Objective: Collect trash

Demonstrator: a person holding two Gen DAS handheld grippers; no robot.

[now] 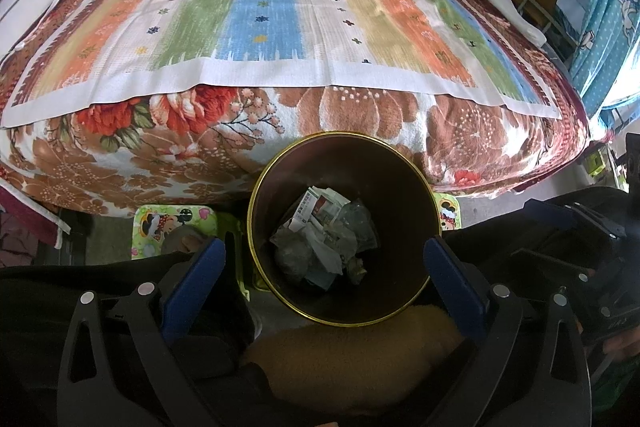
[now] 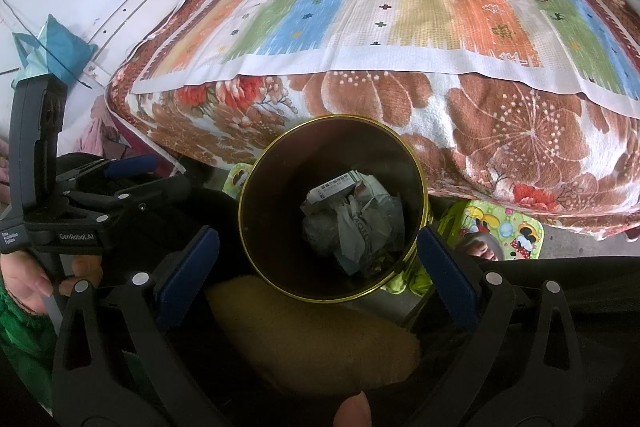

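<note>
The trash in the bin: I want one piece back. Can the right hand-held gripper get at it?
Probably yes: the right hand-held gripper is open above the uncovered bin, the trash lying exposed at the bottom.

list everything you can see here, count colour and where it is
bin: one, dark with gold rim, on the floor in front of the bed
trash: a pile, white and grey paper, plastic and a small box, at the bin's bottom
bed cover: one, brown and red floral, over the bed
striped cloth: one, orange, green, blue and white, spread on top of the bed
cartoon mats: two patches showing, green, on the floor either side of the bin
teal bag: one, far left by the white wall
left gripper: one, black with blue pads, jaws open above the bin
right gripper: one, same colours, jaws open above the bin
</note>
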